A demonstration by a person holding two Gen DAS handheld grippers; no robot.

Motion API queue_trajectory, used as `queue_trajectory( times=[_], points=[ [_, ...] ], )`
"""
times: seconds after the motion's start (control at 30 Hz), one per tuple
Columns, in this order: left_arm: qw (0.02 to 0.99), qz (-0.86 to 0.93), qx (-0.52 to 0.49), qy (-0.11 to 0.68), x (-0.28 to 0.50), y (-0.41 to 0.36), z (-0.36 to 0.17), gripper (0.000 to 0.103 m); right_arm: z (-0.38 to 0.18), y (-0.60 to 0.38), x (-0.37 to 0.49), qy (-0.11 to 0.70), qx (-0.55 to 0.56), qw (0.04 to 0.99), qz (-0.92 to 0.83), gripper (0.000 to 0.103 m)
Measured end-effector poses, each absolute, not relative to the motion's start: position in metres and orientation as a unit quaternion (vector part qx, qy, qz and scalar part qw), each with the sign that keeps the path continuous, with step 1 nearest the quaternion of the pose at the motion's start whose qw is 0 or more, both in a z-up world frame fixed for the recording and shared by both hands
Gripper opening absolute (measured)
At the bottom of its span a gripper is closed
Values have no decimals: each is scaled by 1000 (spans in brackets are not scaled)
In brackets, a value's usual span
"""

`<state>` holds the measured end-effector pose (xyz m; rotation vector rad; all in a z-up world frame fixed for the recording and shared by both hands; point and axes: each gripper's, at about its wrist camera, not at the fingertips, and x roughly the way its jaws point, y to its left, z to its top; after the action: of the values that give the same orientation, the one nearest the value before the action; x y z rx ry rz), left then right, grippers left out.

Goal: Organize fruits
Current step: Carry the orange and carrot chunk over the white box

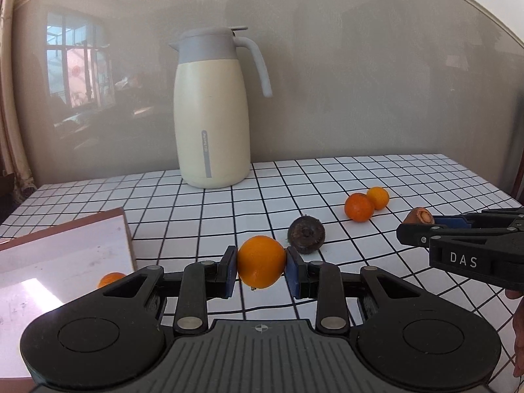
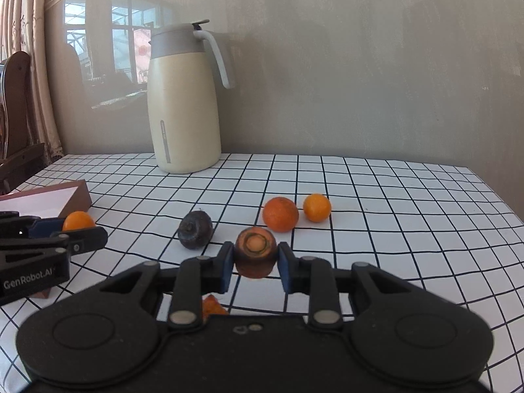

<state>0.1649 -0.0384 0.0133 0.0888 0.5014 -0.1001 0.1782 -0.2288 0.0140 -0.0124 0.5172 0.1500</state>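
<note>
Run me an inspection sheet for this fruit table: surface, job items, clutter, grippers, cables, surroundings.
Surface: checked tablecloth, flat.
Job's things: orange held by the left gripper; carrot piece held by the right gripper; two oranges side by side; dark round fruit lying alone; another orange beside the box.
Clutter: cream thermos jug upright at the back.
Grippers: both shut on their items.
Cables: nothing seen.
Surroundings: glossy wall, curtain, wooden chair.
</note>
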Motion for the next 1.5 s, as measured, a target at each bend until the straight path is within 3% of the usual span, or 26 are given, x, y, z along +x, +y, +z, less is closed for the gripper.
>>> queue_trajectory(
  times=[1.5],
  points=[
    [972,94,-9,217,73,117,36,31,45,-78,137,206,-41,952,224,20]
  ],
)
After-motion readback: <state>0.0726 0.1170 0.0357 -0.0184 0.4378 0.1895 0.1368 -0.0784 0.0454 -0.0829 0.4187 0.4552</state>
